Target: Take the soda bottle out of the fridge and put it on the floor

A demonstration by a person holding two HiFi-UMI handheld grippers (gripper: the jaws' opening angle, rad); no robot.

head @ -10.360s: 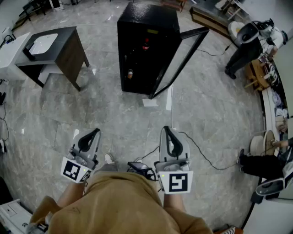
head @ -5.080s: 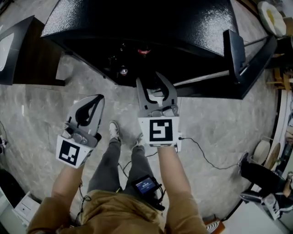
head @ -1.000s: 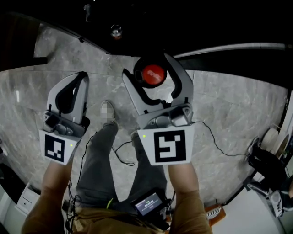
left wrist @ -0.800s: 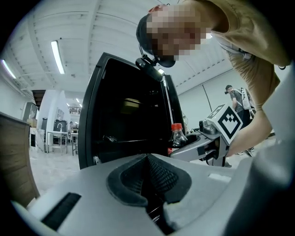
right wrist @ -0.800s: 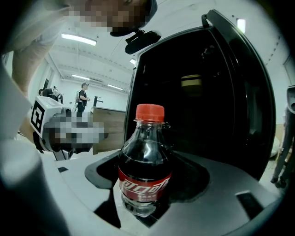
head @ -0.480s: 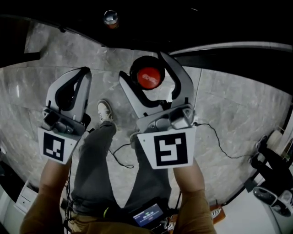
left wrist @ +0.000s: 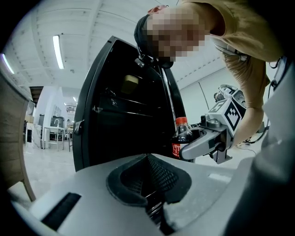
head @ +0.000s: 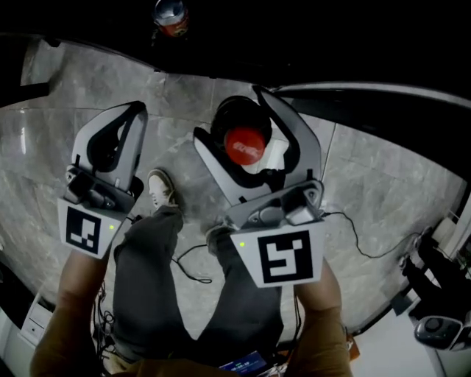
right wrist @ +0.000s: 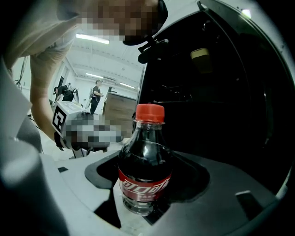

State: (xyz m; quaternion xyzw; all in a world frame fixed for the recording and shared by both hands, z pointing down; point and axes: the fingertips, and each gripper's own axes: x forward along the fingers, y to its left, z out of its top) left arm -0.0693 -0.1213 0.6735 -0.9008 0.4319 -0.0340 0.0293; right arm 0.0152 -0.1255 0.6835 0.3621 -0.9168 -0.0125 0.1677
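Observation:
The soda bottle [head: 245, 145], dark cola with a red cap and red label, stands upright between the fingers of my right gripper [head: 228, 114], which is shut on it. It hangs above the grey floor [head: 383, 191], just in front of the open black fridge [head: 294, 44]. The right gripper view shows the bottle [right wrist: 144, 161] close up against the dark fridge interior [right wrist: 221, 101]. My left gripper [head: 132, 110] is shut on nothing, to the left of the bottle. From the left gripper view the bottle [left wrist: 180, 138] shows in the right gripper [left wrist: 207, 140].
A drink can [head: 171, 15] stands inside the fridge at the top of the head view. The fridge door [head: 383, 103] hangs open to the right. The person's shoes [head: 160, 190] and a black cable [head: 353, 235] lie on the floor below the grippers.
My right gripper has drawn the bottle back from the fridge opening toward the person. The left gripper has barely moved. The can has come further into view.

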